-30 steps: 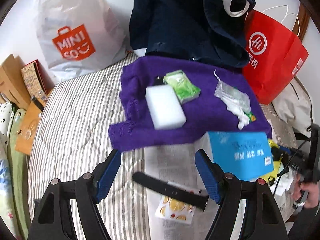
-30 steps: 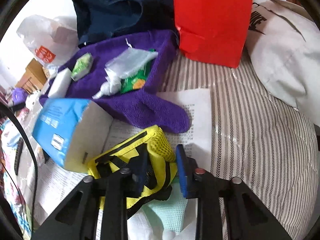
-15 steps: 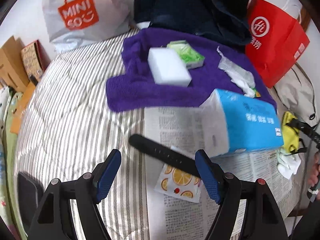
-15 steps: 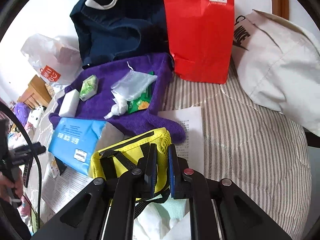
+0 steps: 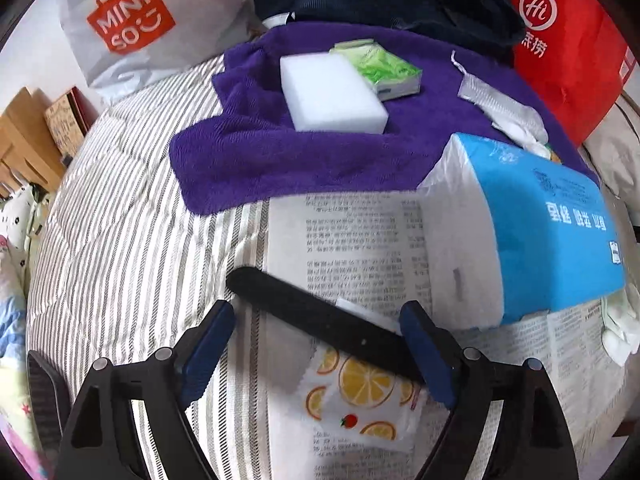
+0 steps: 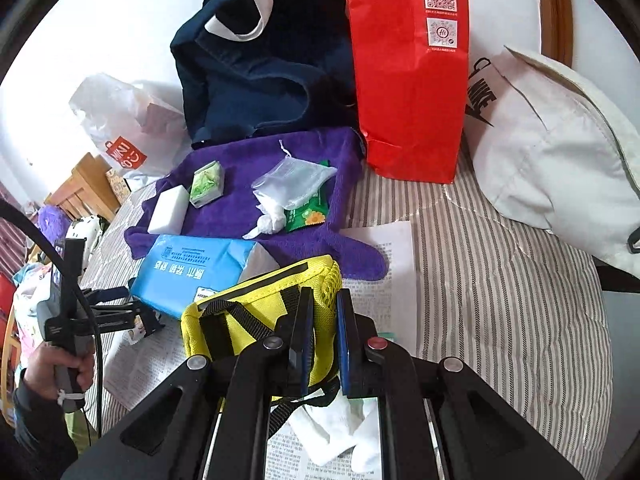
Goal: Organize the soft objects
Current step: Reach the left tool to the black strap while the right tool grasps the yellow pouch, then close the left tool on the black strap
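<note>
The yellow mesh bag (image 6: 256, 312) sat low in the middle of the right wrist view, pinched tight by the right gripper (image 6: 323, 336). The left gripper (image 5: 316, 344) was wide open over a black strap (image 5: 320, 316) and an orange-print packet (image 5: 360, 396). A blue tissue pack (image 5: 540, 240) with Chinese writing lay on newspaper (image 5: 360, 240). Up top, a white bag (image 5: 132, 20) read "MINISO", and a cream bag (image 6: 552, 152) read "NIKE". A purple towel (image 5: 248, 152) covered the striped bed (image 5: 120, 220).
</note>
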Available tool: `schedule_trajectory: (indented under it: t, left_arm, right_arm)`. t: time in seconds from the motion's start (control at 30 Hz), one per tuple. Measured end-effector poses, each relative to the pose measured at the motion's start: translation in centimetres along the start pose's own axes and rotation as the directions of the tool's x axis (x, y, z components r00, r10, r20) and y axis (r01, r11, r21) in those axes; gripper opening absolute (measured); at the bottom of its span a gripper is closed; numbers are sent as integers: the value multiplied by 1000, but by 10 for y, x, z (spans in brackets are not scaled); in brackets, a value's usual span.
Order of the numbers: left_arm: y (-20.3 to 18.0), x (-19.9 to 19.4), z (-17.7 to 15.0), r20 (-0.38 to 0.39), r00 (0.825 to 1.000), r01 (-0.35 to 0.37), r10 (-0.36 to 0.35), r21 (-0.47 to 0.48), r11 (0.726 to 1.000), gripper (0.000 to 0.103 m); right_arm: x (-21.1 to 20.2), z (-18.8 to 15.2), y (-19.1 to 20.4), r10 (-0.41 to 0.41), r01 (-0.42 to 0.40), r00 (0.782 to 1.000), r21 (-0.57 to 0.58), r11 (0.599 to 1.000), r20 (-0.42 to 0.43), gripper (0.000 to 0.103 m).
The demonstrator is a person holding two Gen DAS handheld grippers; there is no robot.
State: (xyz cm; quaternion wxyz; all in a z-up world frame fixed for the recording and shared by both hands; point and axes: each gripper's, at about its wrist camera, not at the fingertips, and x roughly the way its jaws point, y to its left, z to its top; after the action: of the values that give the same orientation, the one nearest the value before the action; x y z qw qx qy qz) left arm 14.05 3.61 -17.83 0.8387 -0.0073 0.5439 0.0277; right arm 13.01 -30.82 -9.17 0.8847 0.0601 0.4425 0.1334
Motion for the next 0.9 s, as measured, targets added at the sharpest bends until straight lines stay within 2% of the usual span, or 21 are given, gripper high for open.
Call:
schedule_trajectory:
  t: [0.2,0.3,0.47,0.53,0.6,0.77,0.83,0.87,0.9]
  left_arm:
    - [2,-13,-6,59,998,18,-20,35,999,19]
    - [22,-24,-7,79,994,72,-71,-10,997,19]
    - [38,-35,-15,78,993,96,-91,-56,994,20]
    - [37,-37,-21,60,994,99,-96,-56,994,38]
    - [35,-33,-18,59,994,99,-96,-58,993,49]
    - [9,-28,-19,45,996,82,-81,-15,997,50]
    - [1,-22,-21,32,999,34,-35,1,999,50]
    - [-4,-23,-22,52,999,11,-12,19,1000,50]
    - [-7,-23,-24,64,998,1,-3,28,1000,46]
  right_arm:
    - [-5,-3,1,-1,1,1000,-8,1000,6,11]
    - [-4,-4,2,2,-2,1000,-9,1000,4,11]
    - [2,-9,6,14,-14,1000,-9,1000,-10,11]
    - [4,-12,7,22,-22,1000,-6,1000,-17,11]
    - [6,-15,7,22,-23,999,-3,1000,-24,11]
    - [6,-19,4,21,-21,999,6,1000,-30,11]
    - [4,-21,0,21,-21,999,15,1000,-28,11]
    - [4,-21,-1,22,-21,999,18,1000,-29,11]
    - [3,-22,-2,20,-19,999,20,1000,-28,11]
